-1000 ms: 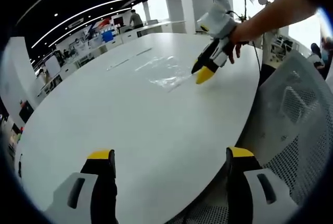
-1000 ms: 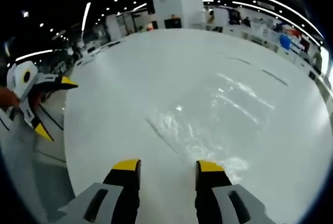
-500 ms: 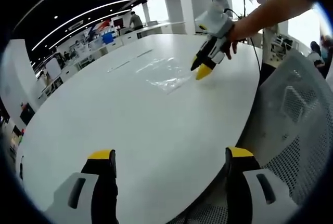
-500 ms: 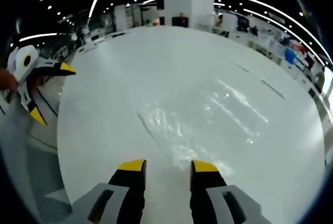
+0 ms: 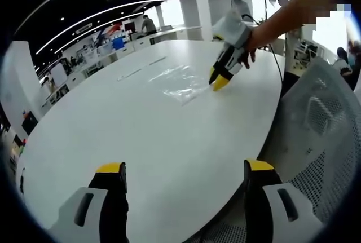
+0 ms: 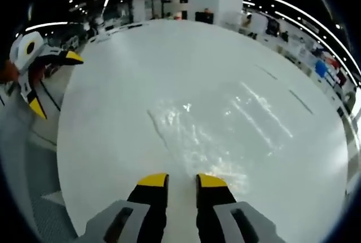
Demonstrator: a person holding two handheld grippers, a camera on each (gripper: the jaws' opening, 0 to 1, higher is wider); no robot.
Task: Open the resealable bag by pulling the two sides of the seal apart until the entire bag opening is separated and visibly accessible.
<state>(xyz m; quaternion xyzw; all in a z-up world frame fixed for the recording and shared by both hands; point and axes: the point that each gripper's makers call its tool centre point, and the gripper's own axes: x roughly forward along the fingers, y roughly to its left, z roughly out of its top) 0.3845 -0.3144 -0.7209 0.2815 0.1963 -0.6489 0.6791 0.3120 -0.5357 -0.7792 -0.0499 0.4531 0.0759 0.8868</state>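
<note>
The right gripper [image 6: 181, 180] has narrowed its jaws since a second ago and has come down closer to the bag [image 6: 203, 141]; the left gripper [image 5: 183, 167] has not shifted. In the left gripper view the right gripper [image 5: 220, 78] now points its tips down at the bag's [image 5: 177, 80] near edge, just beside it, perhaps touching the film.

The bag is clear plastic, lying flat on the white table [image 5: 141, 136], toward the side where the right gripper works and well apart from the left gripper. Its seal looks closed; no opening shows.

The step in hand seems to be the first pinch: the right gripper closing on one side of the seal. Its jaws stand a narrow gap apart, with nothing clearly between them yet. The next move likely calls for catching only one layer of film at the edge, then bringing the left gripper across to the other layer.

The person's forearm [image 5: 282, 14] reaches in from beyond the bag, wrist bent down. The left gripper stands wide apart and empty, low at the table's rim, beside a mesh chair [image 5: 321, 136]; in the right gripper view it [image 6: 52, 82] sits off the table's edge.
</note>
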